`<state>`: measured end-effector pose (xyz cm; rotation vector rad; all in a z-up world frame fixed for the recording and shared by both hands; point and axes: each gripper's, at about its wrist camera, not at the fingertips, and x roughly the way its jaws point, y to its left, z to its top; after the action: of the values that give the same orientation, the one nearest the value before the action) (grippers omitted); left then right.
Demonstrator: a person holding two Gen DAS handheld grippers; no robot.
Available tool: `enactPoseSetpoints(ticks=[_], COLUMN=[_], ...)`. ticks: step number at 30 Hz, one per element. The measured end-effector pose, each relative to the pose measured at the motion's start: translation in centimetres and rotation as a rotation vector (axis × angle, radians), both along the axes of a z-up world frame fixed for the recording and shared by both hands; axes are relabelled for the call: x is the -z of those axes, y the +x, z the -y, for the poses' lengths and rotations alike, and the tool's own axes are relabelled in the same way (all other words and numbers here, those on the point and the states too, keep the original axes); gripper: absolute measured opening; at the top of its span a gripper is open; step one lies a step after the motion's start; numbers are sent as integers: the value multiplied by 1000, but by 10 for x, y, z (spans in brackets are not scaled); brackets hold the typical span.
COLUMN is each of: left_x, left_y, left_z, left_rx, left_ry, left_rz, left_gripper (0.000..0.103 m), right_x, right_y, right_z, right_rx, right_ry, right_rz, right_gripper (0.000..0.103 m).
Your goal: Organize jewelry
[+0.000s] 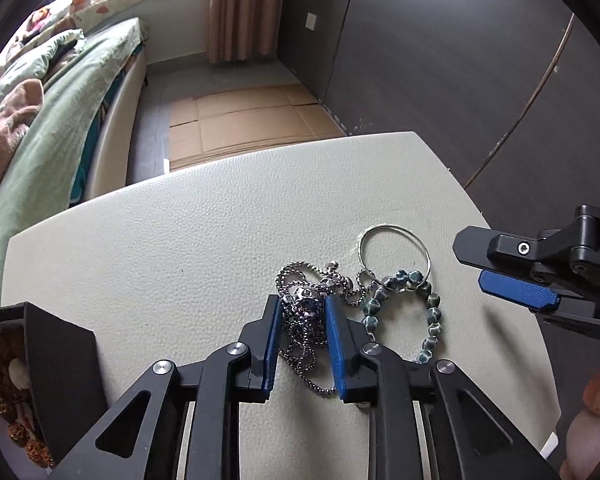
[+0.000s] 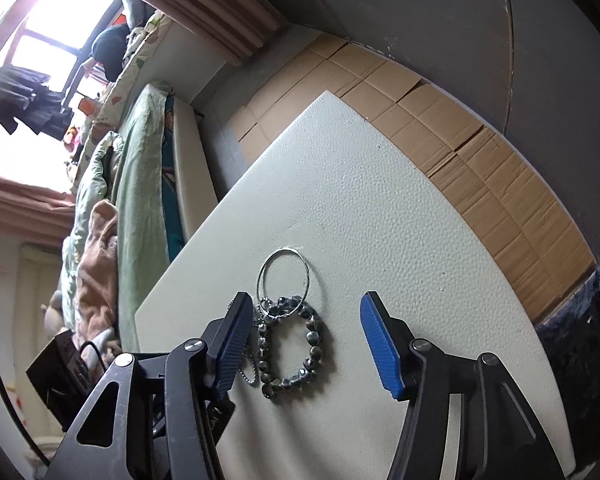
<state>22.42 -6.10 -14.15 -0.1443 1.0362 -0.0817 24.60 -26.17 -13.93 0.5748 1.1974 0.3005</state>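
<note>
Left gripper is down on the white textured table, blue pads pinched in on the bunched silver chain necklace; the metal pendant lump sits right between the pads, chain loops trail back toward 6 o'clock under the jaws. Silver bangle lies flat at roughly 1 o'clock from that grip, touching the chain. Blue-grey bead bracelet at 3 o'clock of the left jaws, overlapping the bangle's lower rim. Right gripper spread wide, holding nothing, hovering with the bead bracelet between its pads, closer to the left pad; bangle at 12 o'clock of it. Open jewelry box at 8 o'clock in the left wrist view, brown beaded pieces inside. Bed with green bedding at 10 o'clock, flattened cardboard on the floor past the table.
</note>
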Motion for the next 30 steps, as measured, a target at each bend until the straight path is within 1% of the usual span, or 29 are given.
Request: enactPoseSetpoints(ticks=[1,4,6,7,8,10,14,19,21,23,24,25,26,28,30], left_x=[-1,-10,-20,-23,-26,-31,-42,-52,-56,-60,-61,-63,-64,-65,-66], left_y=[0,-4,-9,-10,-12,-16,-20,-27,-28,-30,-31,-32,-32,-34,-37], left_z=[-4,-12,-19,-22,-25,-33,-46,-57,-61,-65,-67,-68,-70,-72,-73], left_rx=[-7,-31,-43,-48,-55,-77,-99,-109,-112,-117,-120,-123,-125,-127,-128], left_ry=[-14,-38,-56,-67,-80,-111,-141,-178,-187,-196,-200,-204,-206,-205,-202], left_rz=[2,30,56,64,71,81,109,140,150,162,166,171,175,179,180], left_gripper=[19,19,16,8,4,4,4,4,4,4,4,4,4,4,4], right_x=[-1,-2,-2,-2,-1,0,2,2,1,-1,-2,-2,-2,-4,-6], right_y=[2,4,7,8,9,11,13,16,15,14,13,12,12,10,9], right_z=[-2,-11,-18,-21,-24,-29,-37,-49,-55,-59,-62,-63,-64,-62,-55], right_rx=[-5,-29,-48,-56,-59,-68,-78,-83,-91,-103,-108,-114,-117,-117,-103], right_ry=[-13,-45,-67,-79,-89,-108,-146,-265,-324,-373,-395,-426,-457,-465,-424], right_rz=[10,42,58,67,75,87,97,120,132,141,147,151,153,147,118], right_gripper=[58,52,46,45,43,40,33,32,26,25,22,19,13,12,12])
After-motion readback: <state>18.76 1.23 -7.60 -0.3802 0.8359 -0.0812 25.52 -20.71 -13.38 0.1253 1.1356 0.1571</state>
